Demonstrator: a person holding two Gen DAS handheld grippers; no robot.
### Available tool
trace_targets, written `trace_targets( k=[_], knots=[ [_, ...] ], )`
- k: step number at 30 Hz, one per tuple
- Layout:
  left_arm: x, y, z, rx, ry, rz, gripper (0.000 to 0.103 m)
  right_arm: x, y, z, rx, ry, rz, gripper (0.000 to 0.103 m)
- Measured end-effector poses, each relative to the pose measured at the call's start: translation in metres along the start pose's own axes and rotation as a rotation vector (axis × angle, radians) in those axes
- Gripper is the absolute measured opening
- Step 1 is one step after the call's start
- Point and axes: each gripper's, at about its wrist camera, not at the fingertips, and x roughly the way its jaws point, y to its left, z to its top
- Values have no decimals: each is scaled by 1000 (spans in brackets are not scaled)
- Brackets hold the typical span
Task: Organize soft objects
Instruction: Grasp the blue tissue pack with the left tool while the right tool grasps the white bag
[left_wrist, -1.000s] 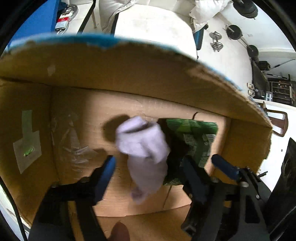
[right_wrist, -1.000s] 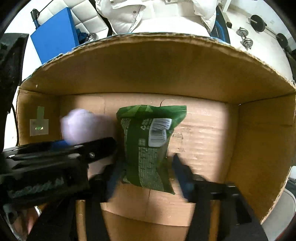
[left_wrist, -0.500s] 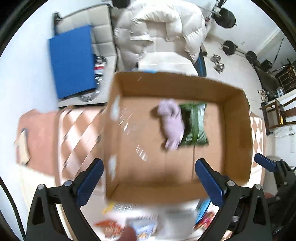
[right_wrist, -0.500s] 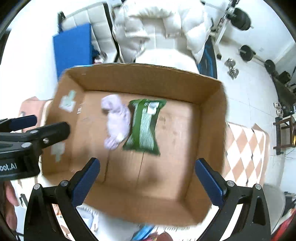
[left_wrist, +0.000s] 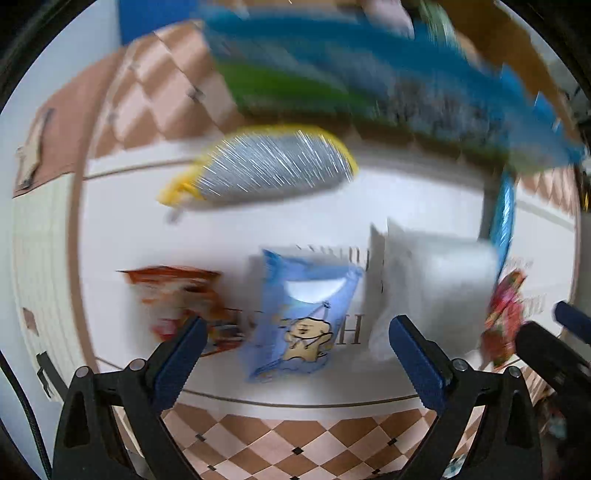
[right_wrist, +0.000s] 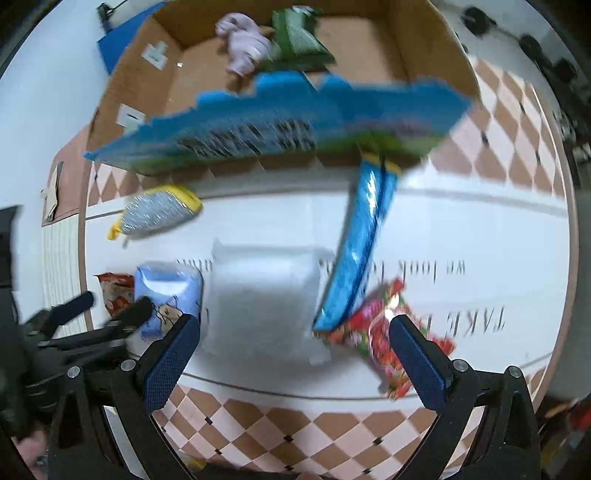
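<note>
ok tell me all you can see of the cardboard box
The cardboard box is open-topped plain brown corrugated board, with pale labels on its left inner wall. It sits at the far end of the mat, beyond the loose packets. Inside lie a lilac cloth and a green packet, touching each other. Its near wall carries a blue and green print, blurred here. No gripper touches it.

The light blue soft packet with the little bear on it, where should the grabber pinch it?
The light blue bear packet lies flat on the white mat, right under the open left gripper. Probably best to come straight down and pinch across its middle, one finger on each long side. The white foam pad crowds its right edge.
</note>
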Motion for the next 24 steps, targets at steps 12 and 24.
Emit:
trace_targets(
  k=[12, 24],
  knots=[
    [42, 31, -5, -48, 55, 0, 58, 56, 5, 1, 45, 82, 21, 103],
    [20, 47, -21, -71, 30, -25, 35, 109, 35, -1, 8, 154, -128, 80]
  ],
)
